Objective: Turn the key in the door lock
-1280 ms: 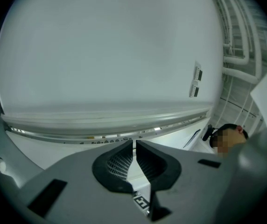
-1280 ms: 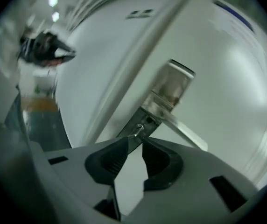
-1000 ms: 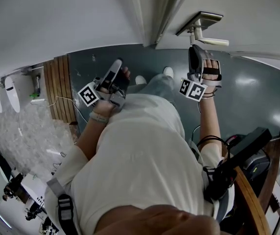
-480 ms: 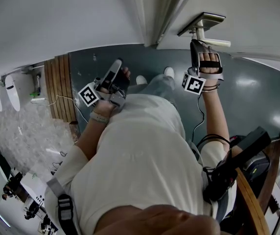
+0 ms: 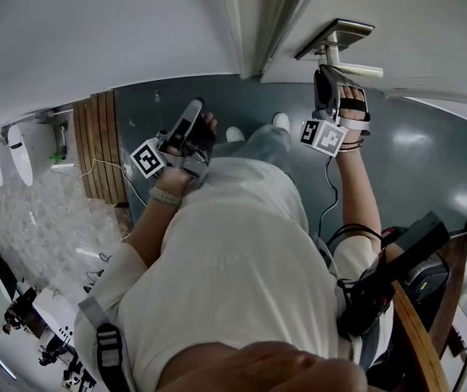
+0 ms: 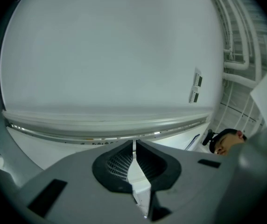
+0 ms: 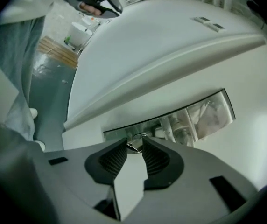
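Raised slightly toward the one door handle (image 5: 358, 70), the right gripper (image 7: 134, 141) is clamped on the single key (image 7: 133, 147), while the left gripper (image 6: 133, 143) is held shut, empty.

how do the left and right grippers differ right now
The left gripper has its jaws shut on nothing; the right gripper has them shut on the key in the lock plate. The left gripper is held back from the door, facing bare wall; the right gripper is up at the door, under the handle. Both have jaws closed.
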### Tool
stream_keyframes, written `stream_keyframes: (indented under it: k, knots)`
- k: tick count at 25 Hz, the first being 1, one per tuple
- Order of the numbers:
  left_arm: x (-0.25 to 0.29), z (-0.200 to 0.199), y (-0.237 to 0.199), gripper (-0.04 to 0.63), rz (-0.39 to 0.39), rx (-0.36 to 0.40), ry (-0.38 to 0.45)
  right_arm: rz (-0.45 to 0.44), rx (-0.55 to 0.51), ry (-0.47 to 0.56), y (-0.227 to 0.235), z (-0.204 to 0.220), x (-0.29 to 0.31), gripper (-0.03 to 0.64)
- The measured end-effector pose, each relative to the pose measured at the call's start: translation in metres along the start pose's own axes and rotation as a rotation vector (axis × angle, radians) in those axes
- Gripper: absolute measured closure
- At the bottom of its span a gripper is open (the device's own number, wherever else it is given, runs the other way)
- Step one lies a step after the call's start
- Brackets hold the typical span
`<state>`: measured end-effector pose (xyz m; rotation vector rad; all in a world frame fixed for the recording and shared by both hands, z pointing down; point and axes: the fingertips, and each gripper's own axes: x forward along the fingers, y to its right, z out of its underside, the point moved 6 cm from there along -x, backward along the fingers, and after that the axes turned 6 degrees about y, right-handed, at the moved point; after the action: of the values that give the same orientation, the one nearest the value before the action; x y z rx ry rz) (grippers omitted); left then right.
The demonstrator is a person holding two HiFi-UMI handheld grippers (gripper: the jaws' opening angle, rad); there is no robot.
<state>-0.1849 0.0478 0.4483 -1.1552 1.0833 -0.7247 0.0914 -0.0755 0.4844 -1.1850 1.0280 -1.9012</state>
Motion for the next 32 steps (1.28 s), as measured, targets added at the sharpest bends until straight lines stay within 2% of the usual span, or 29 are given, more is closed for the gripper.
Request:
stream_keyframes:
  k: [4,7,10,12,18,24,32]
  knots:
    - [-0.001,0.0,0.001,0.584,-0.002,-0.001,0.006,-0.005,0.194,0.037,0.006,0.002,-0.001,0.52]
    - [0.0,0.0,0.002,0.584,-0.002,-0.001,0.005,-0.021,0.387,0.065,0.012,0.005,-0.001,0.518]
    - [0.0,0.001,0.001,0.584,-0.002,-0.001,0.005,-0.054,0.666,0.12,0.018,0.011,-0.002,0.52]
    - [0.0,0.001,0.0,0.584,-0.003,-0.004,0.004,-0.07,0.897,0.179,0.02,0.018,-0.003,0.572]
    - [0.0,0.001,0.002,0.584,-0.004,-0.009,0.004,-0.108,1.392,0.273,0.019,0.036,-0.004,0.574]
    - [0.0,0.001,0.002,0.584,-0.007,-0.01,0.006,-0.138,1.734,0.35,0.018,0.044,-0.004,0.572]
    - [-0.001,0.0,0.0,0.584,-0.011,-0.022,0.014,-0.177,1.976,0.4,0.014,0.047,-0.003,0.572]
